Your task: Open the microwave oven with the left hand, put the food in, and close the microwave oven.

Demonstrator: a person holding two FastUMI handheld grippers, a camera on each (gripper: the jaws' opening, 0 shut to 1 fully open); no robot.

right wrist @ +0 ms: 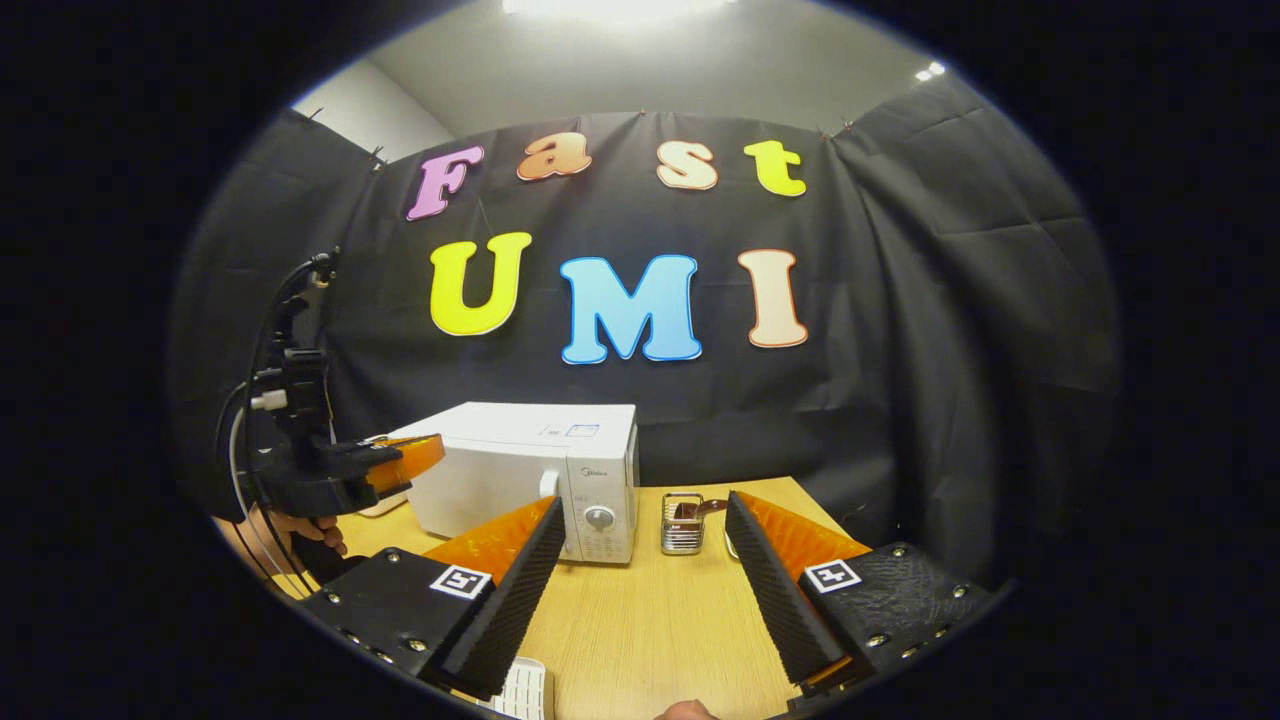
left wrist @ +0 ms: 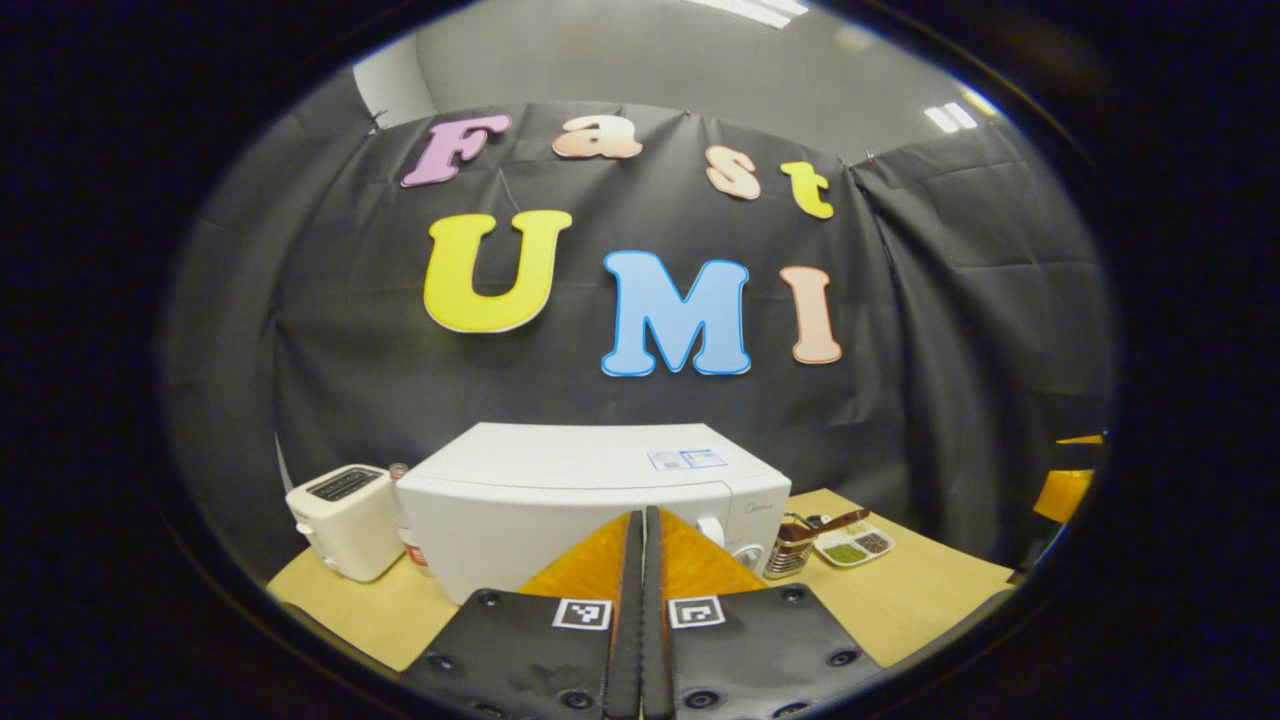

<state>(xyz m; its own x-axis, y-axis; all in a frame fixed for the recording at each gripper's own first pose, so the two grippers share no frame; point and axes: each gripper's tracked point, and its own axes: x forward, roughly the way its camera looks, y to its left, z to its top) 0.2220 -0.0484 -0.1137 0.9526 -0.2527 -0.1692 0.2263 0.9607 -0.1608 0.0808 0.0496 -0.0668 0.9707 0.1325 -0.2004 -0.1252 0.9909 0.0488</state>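
- The microwave oven is a white, boxy, smooth-sided appliance with its door shut, standing straight ahead of the left gripper, whose tips point at its front.
- In the left gripper view that gripper's two fingers are pressed together with only a thin seam between them, holding nothing; each carries a square printed marker on a dark, textured plate.
- In the right gripper view the right gripper is spread wide and empty, its ribbed inner pads facing each other above the pale wood-grain table.
- From the right gripper, the microwave oven sits ahead and slightly left, its round knob facing forward; the left gripper, held by a hand, hovers farther left, near the oven's side.
- A small wire holder stands just ahead, between the right gripper's fingers.
- Left of the oven stands a white toaster; to its right lies a sectioned dish of food.
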